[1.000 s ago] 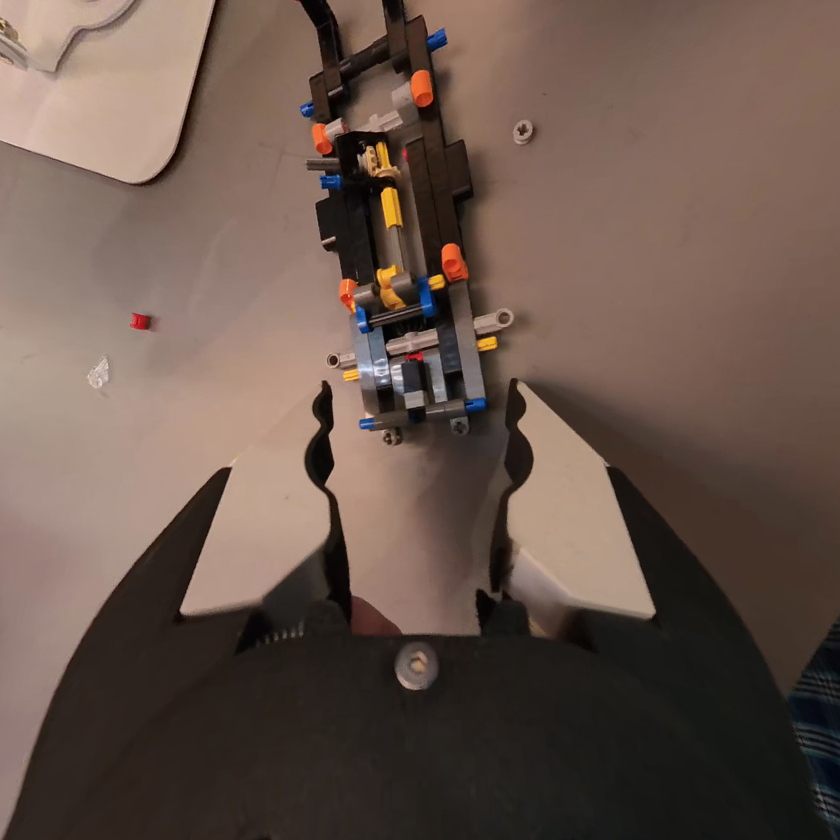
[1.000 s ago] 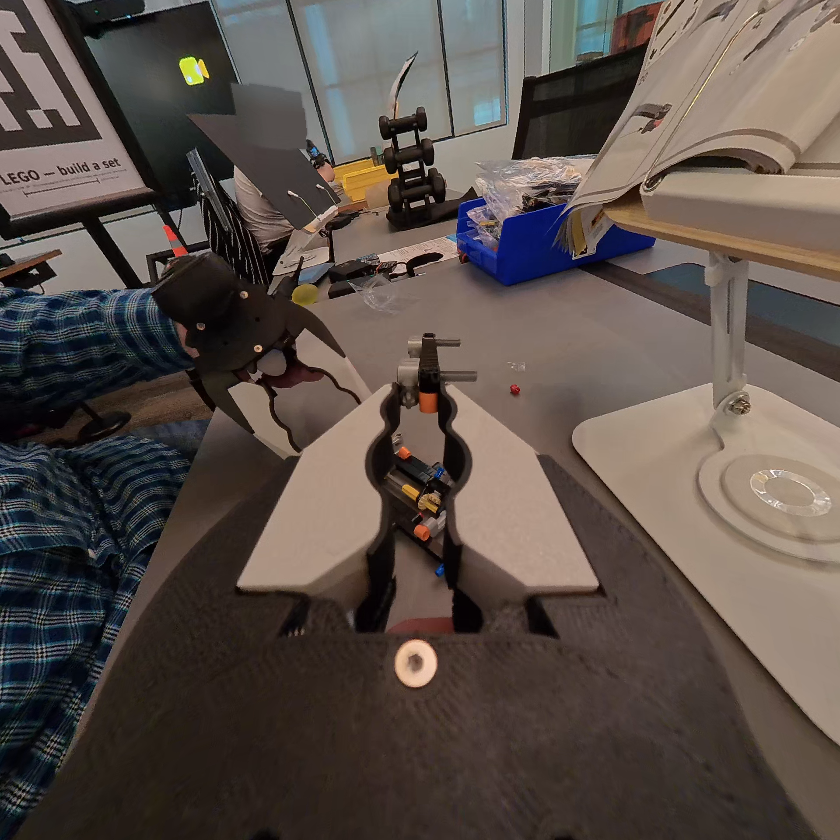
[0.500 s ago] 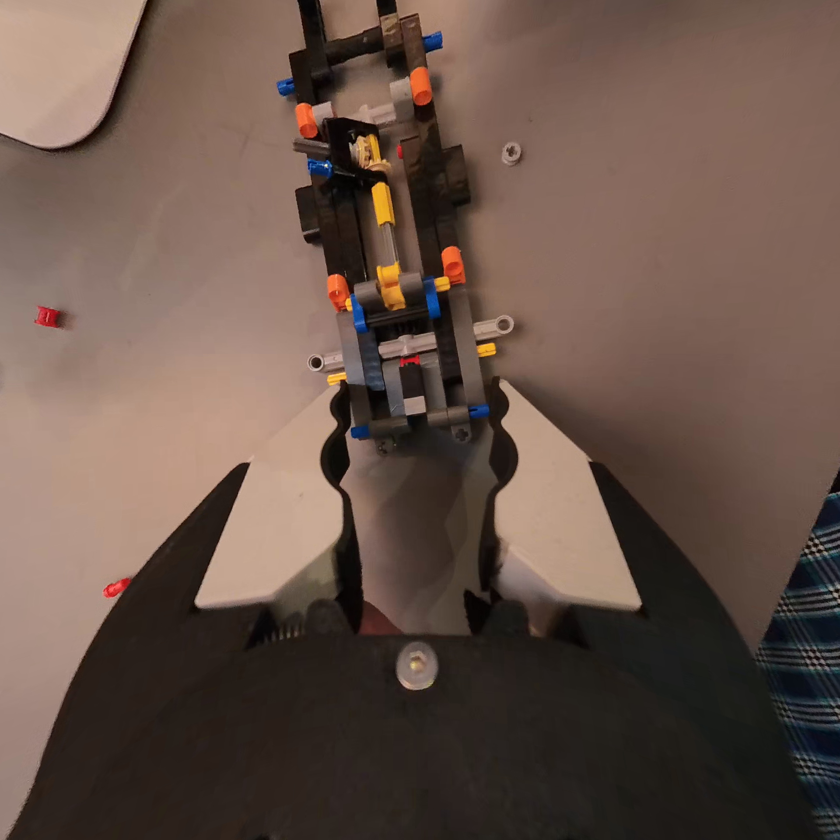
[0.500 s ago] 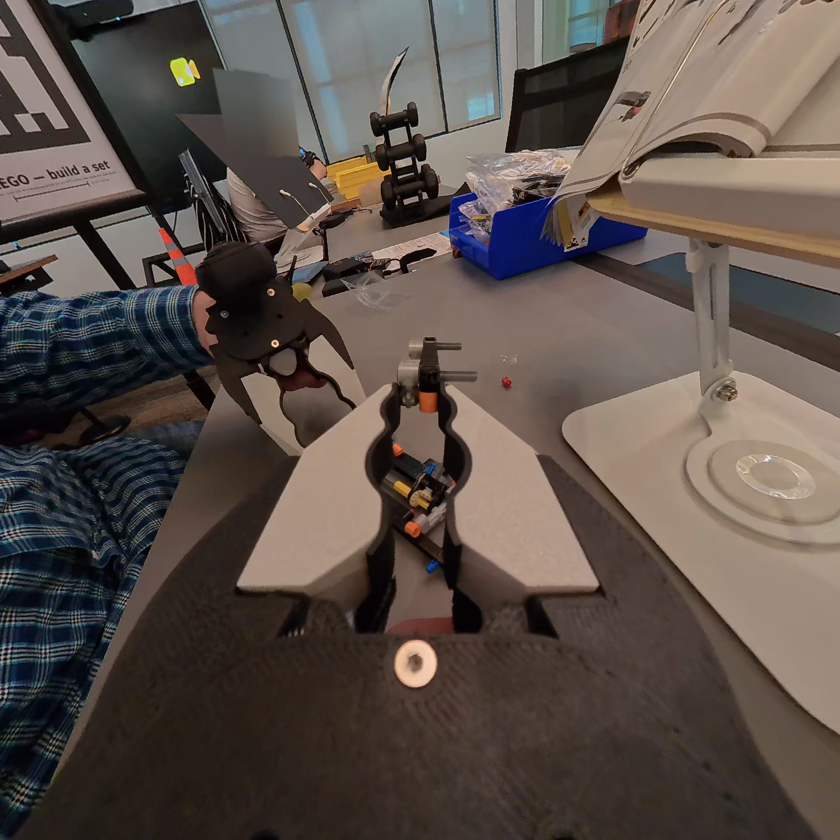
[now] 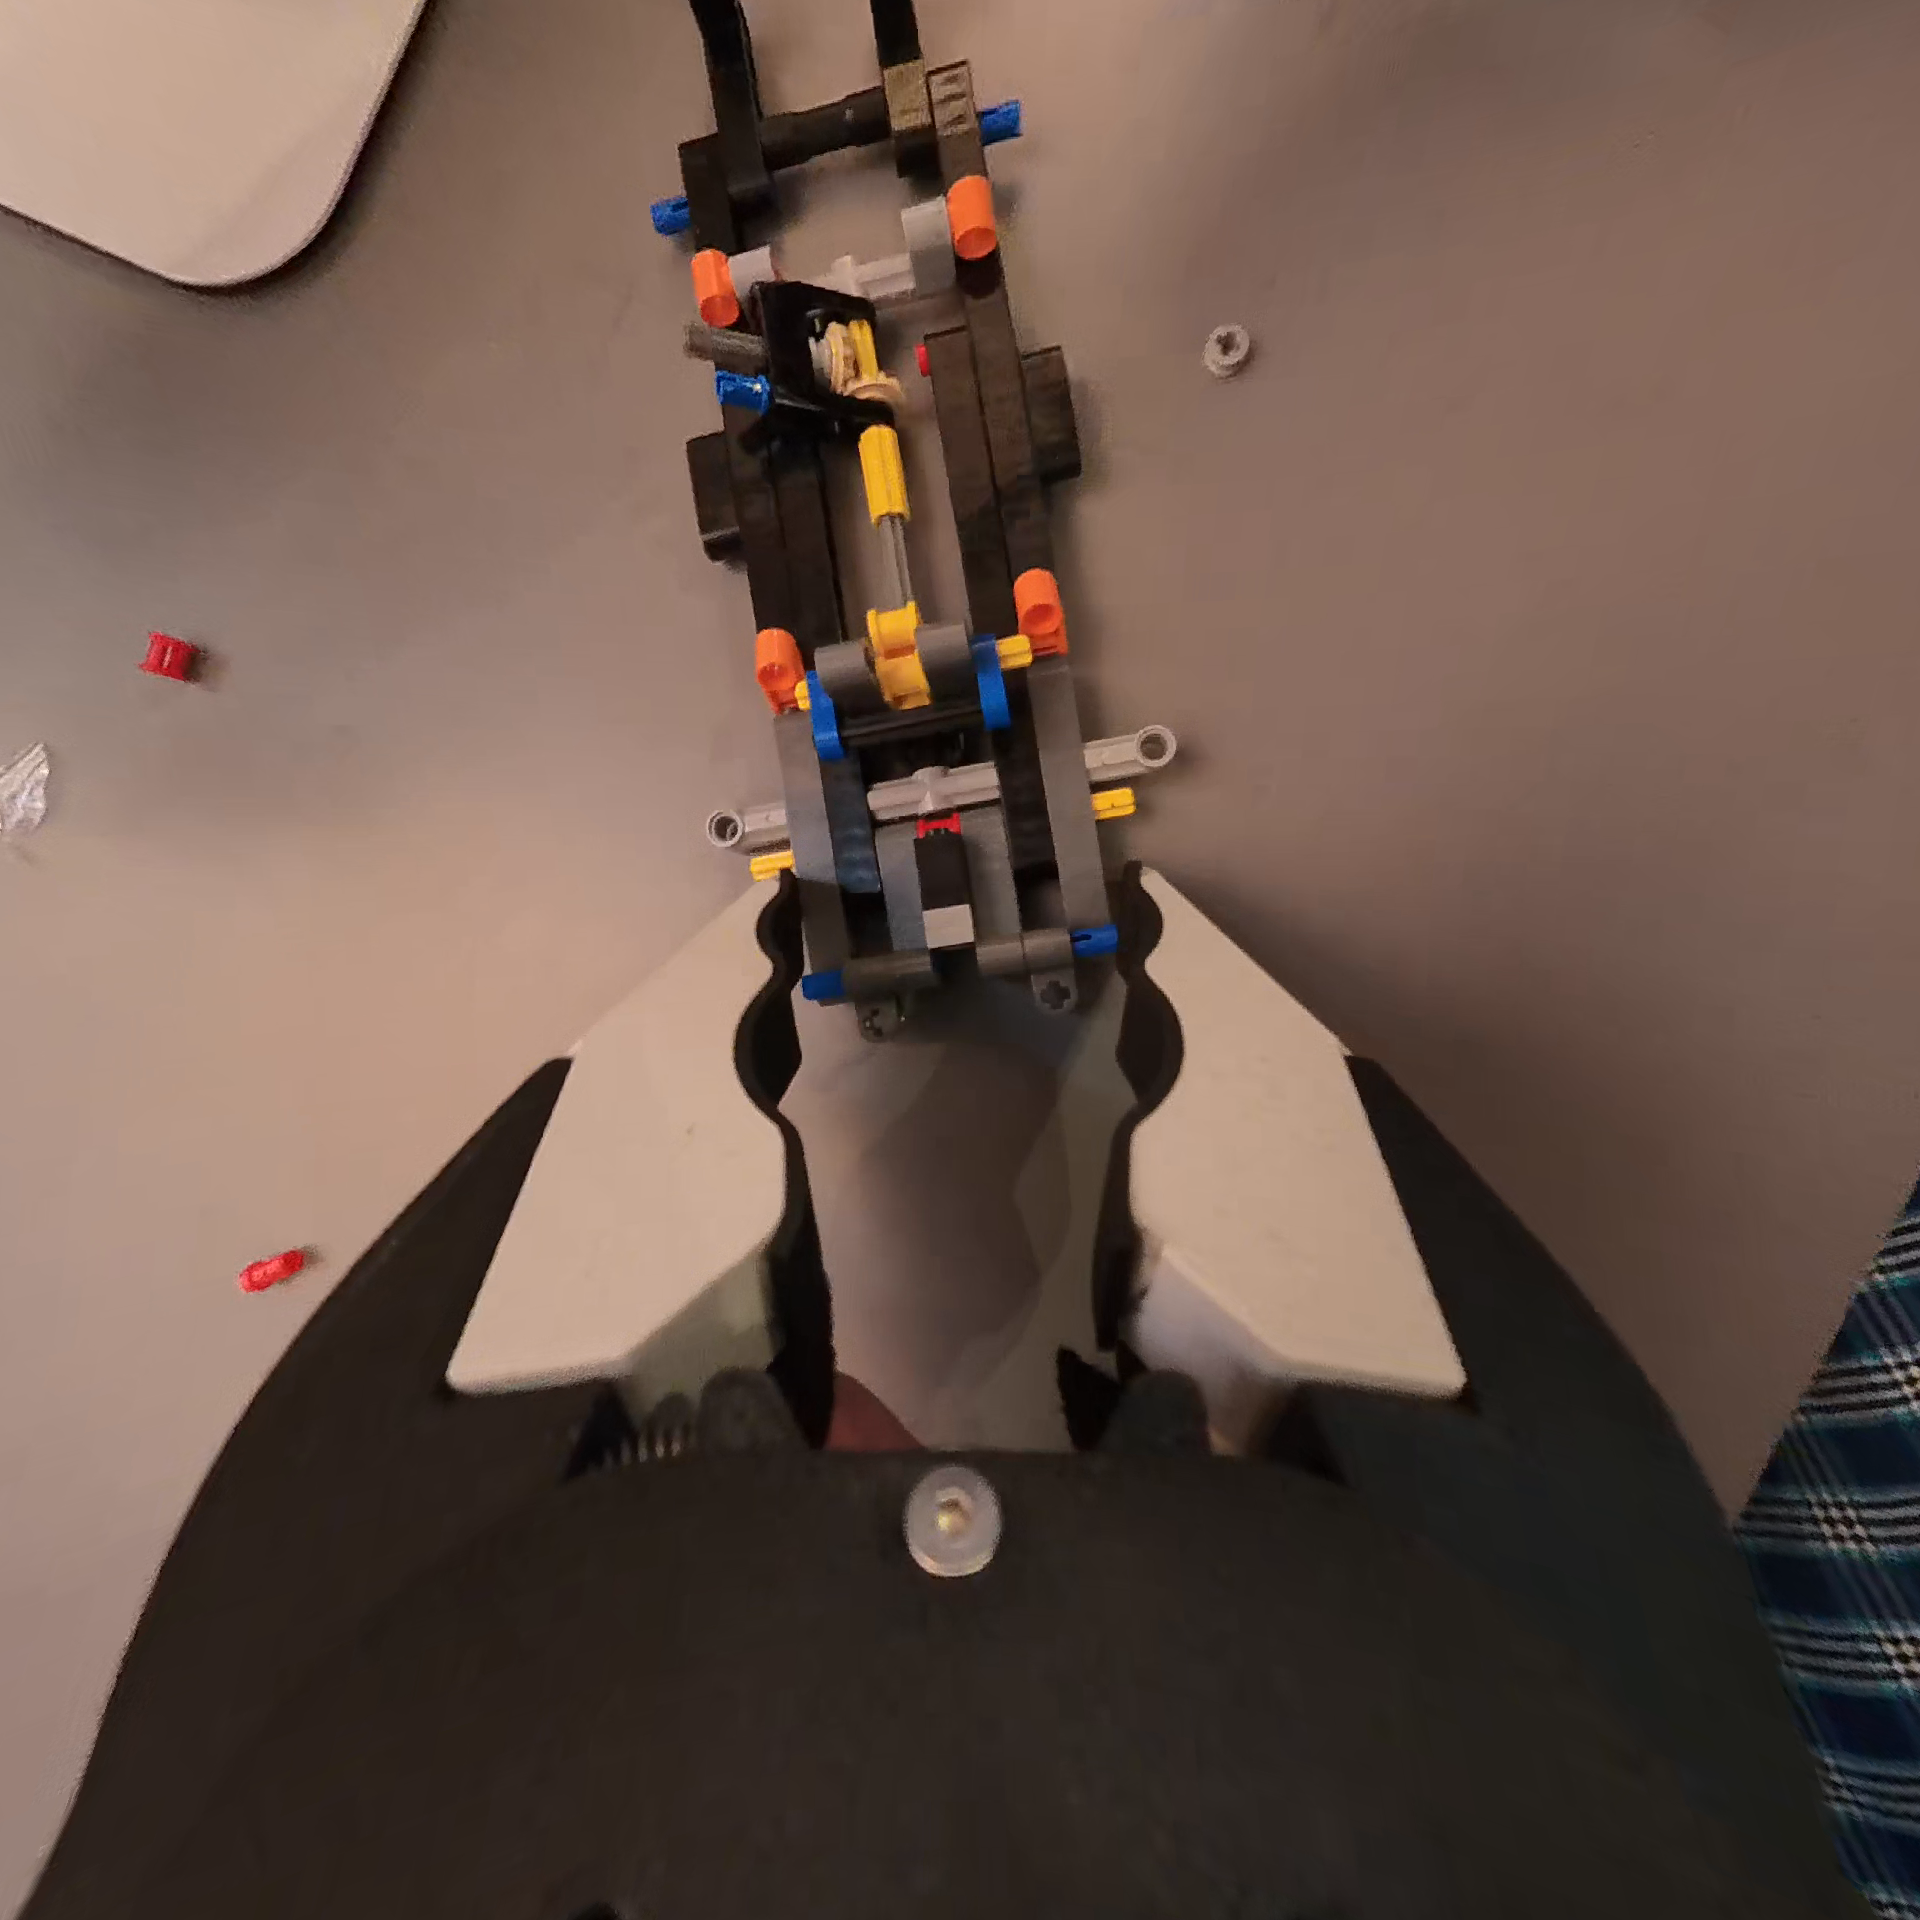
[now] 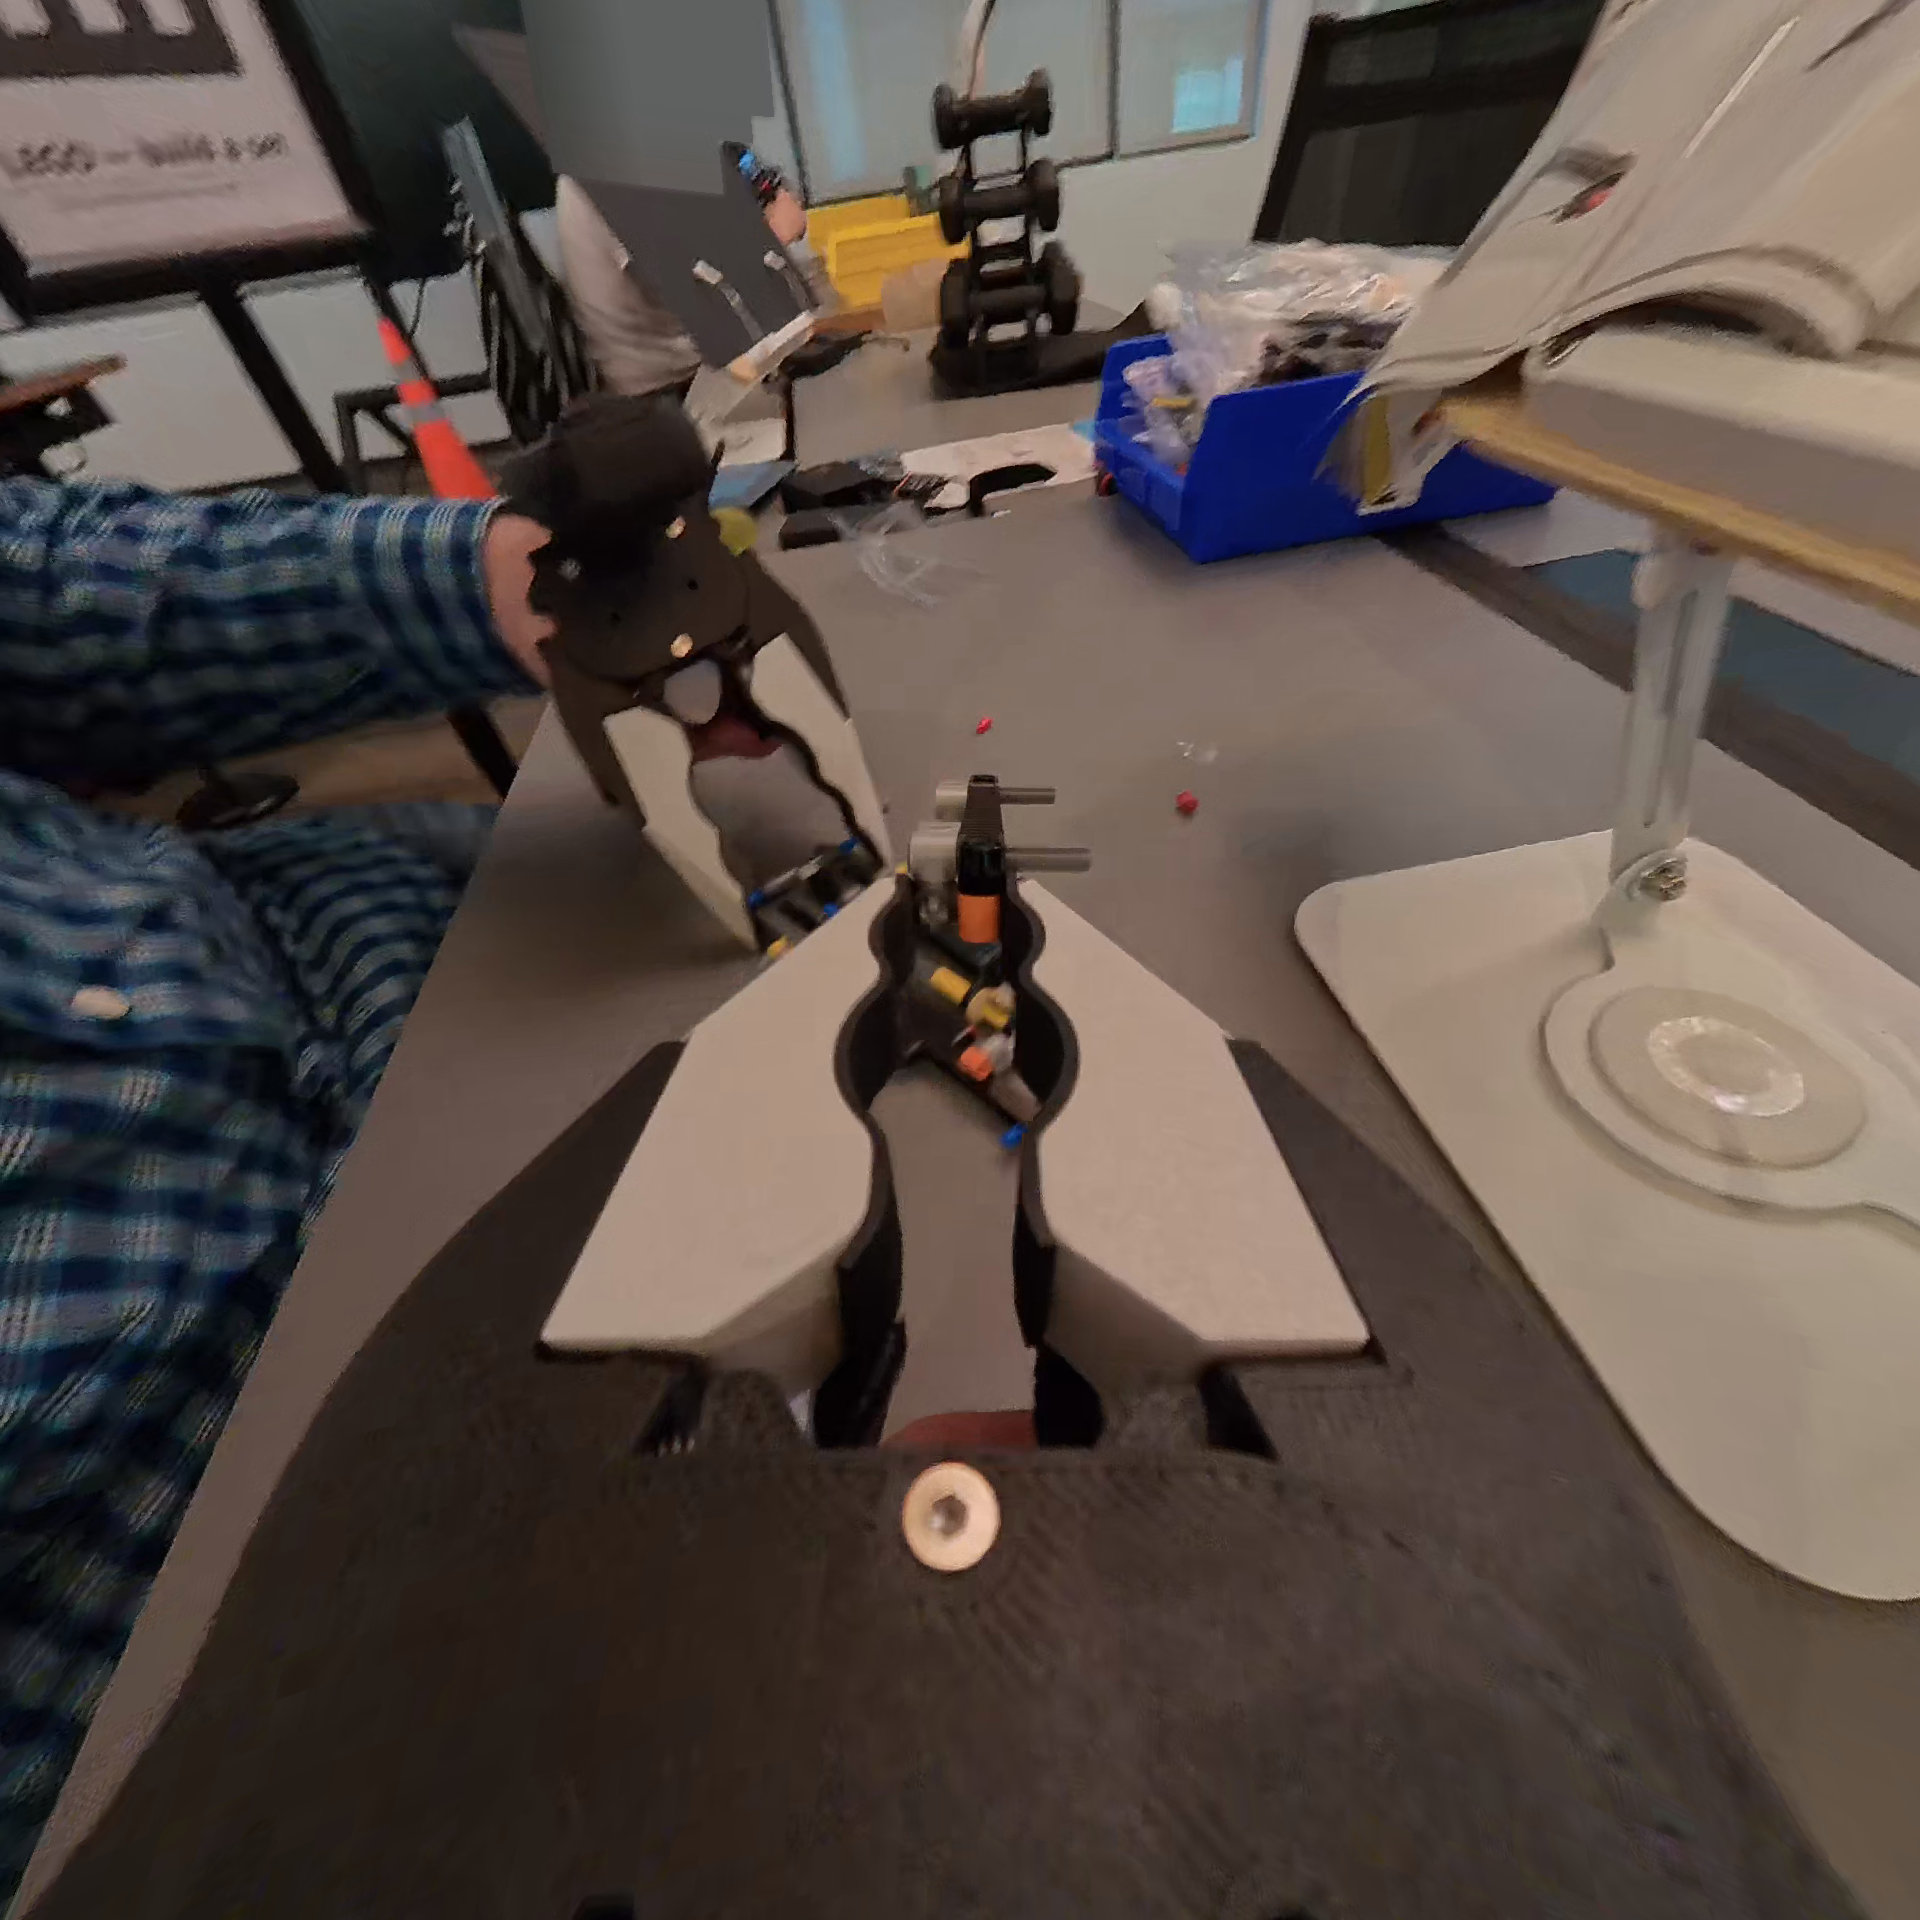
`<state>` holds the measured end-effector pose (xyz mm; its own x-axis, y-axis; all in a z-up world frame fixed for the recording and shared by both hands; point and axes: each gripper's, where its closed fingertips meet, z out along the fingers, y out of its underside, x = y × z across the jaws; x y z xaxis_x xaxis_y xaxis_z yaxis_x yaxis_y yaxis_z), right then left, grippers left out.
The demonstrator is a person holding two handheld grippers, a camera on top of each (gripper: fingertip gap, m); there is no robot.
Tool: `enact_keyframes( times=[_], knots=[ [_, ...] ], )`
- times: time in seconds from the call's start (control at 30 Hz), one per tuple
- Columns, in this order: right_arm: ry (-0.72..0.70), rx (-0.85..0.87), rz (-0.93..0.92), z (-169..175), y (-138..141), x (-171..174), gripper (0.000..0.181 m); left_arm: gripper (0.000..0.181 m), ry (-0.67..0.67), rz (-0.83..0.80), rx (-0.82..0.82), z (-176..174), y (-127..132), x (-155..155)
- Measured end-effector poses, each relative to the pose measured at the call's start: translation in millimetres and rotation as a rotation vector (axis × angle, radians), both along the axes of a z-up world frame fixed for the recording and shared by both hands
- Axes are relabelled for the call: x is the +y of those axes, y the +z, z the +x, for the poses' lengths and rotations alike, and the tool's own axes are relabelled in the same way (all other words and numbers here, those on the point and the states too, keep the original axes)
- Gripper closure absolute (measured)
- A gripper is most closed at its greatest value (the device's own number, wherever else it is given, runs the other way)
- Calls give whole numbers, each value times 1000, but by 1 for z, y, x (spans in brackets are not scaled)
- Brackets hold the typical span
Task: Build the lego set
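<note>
Left gripper [image 5: 951,935] now down around the near end of the lego frame [image 5: 894,582] — spread wide a second ago and well short of it, since closed in to bracket the grey end block, fingers [image 5: 675,1081] just beside its sides. Touching or only flanking: cannot tell. Frame flat on the grey table [image 5: 1455,623], stretching straight ahead from between the tips. Right gripper [image 6: 961,904] pressed together on a small black-and-orange subassembly [image 6: 977,862], held up just above the frame's far end. Loose red pieces [image 5: 166,657] off to the left. Likely meaning — frame about to be steadied so the held part can be pushed on.
</note>
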<state>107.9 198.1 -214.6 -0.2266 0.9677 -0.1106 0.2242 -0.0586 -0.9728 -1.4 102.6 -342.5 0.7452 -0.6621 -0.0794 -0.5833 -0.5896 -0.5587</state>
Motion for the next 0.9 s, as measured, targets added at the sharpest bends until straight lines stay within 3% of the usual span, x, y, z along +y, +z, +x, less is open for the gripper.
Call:
enact_keyframes(
  times=[0.4,0.73,0.9],
  knots=[
    [237,-283,178,32,-81,-67,168,122,62,-1,-12,-3,0,3],
    [238,-455,336,35,-123,-70,161,122,52,76,58,-3,3,9],
    [246,-472,343,36,-125,-71,146,122,24,121,149,-6,6,12]
  ],
)
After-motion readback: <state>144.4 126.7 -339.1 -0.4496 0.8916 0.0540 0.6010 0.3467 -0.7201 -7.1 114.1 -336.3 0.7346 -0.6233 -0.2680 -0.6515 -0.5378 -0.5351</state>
